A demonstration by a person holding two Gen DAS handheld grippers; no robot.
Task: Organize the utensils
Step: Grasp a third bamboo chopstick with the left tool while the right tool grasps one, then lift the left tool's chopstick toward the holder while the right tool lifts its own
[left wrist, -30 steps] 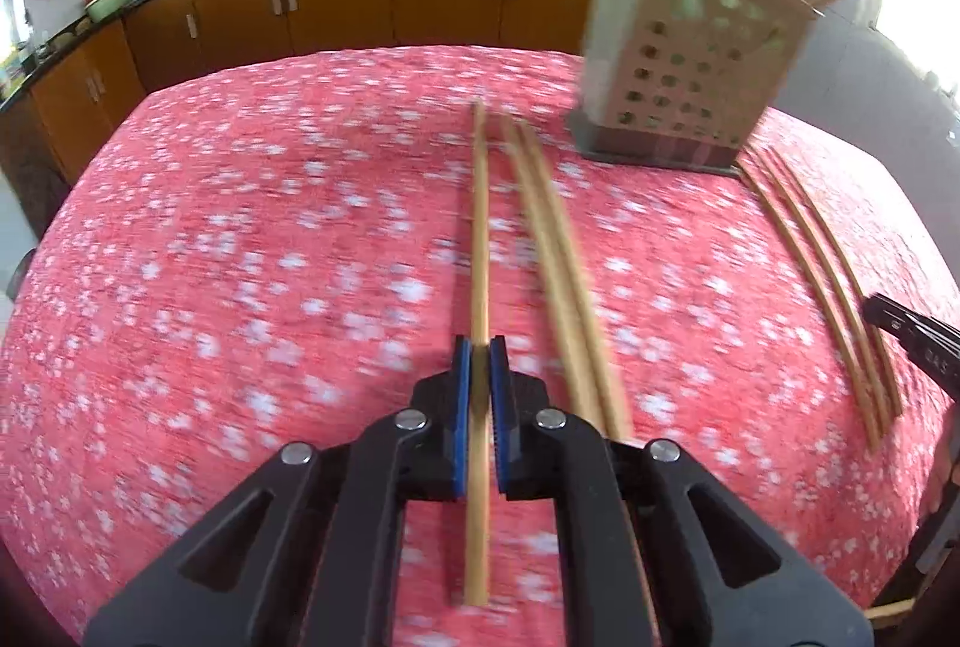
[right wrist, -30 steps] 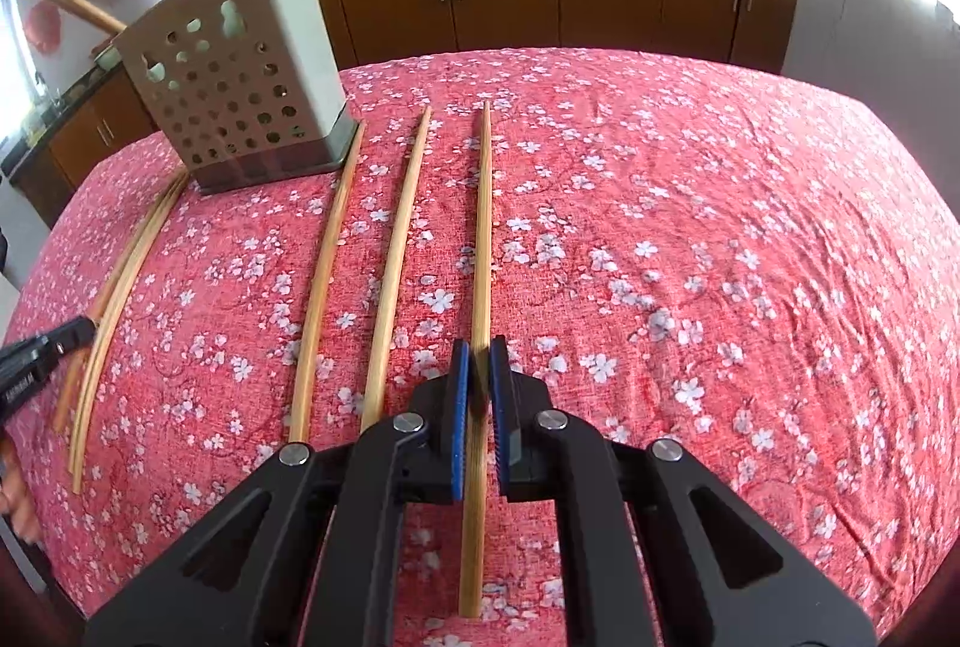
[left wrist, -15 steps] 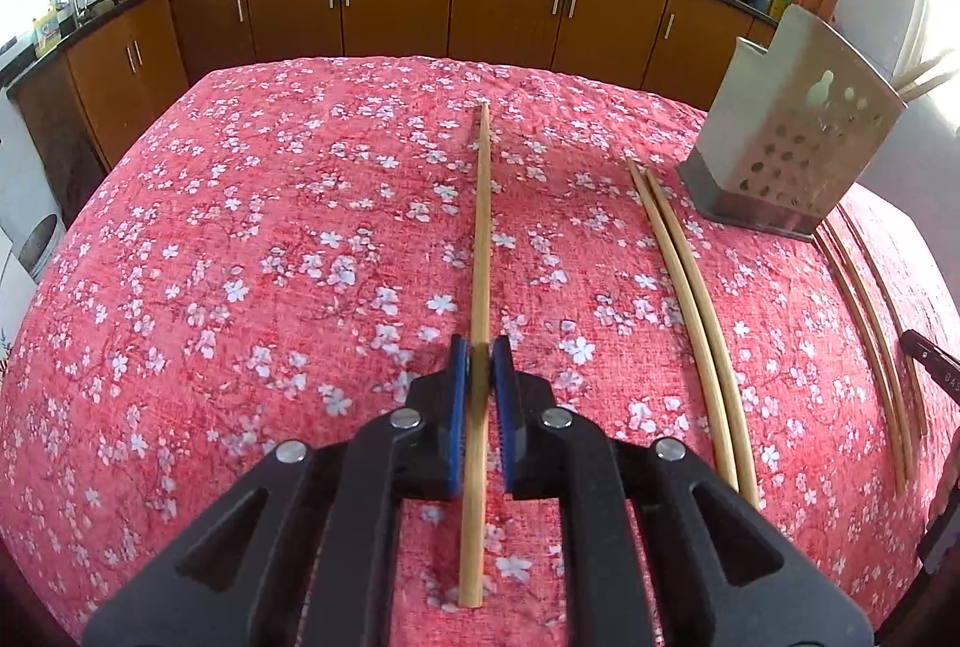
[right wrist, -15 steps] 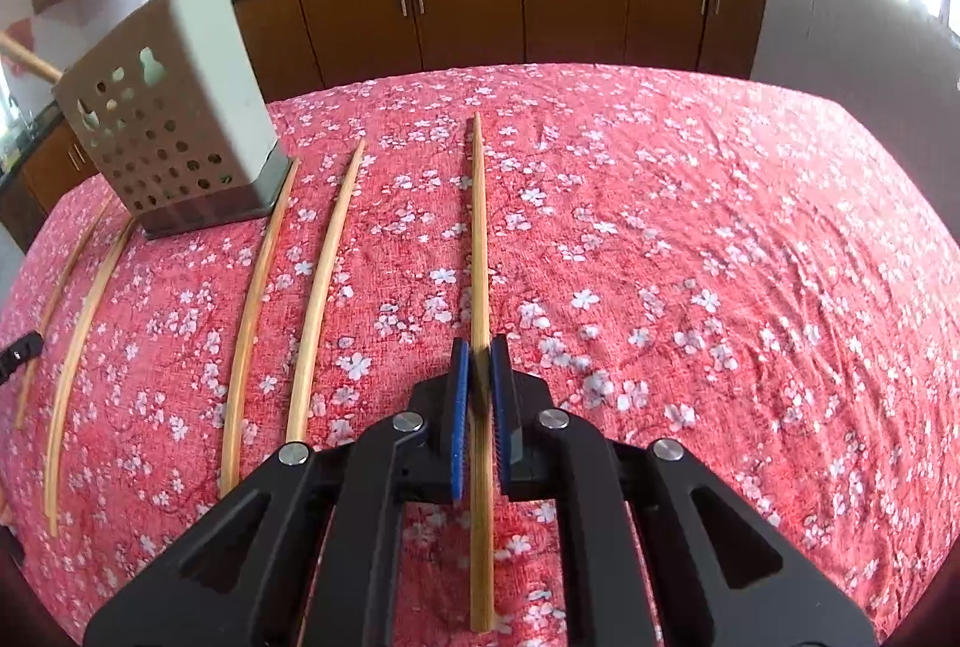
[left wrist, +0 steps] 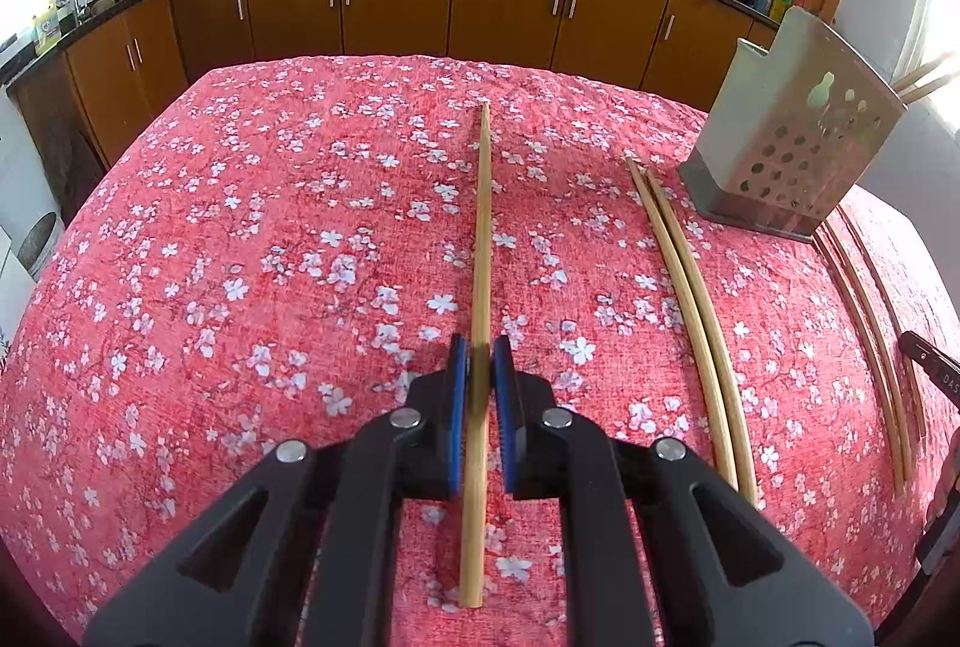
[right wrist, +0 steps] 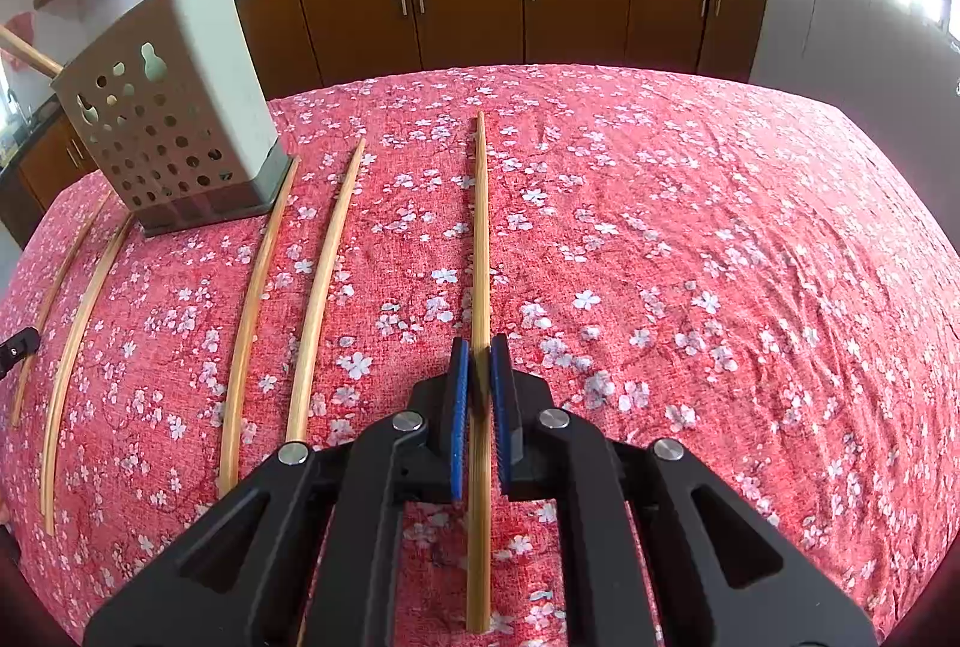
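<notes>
Left claw (left wrist: pixel 479 365) clamped on one chopstick (left wrist: pixel 482 227), right claw (right wrist: pixel 479 365) clamped on another chopstick (right wrist: pixel 480 239), both sticks pointing toward the far edge of the flowered red surface (right wrist: pixel 720 287); loose chopsticks (right wrist: pixel 318 299) lie flat beside the perforated holder (right wrist: pixel 174 119) between the claws.

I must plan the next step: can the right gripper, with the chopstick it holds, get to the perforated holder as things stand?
Probably yes. The right gripper is shut on a chopstick; only flat chopsticks lie between it and the holder, whose top looks partly free.
</notes>
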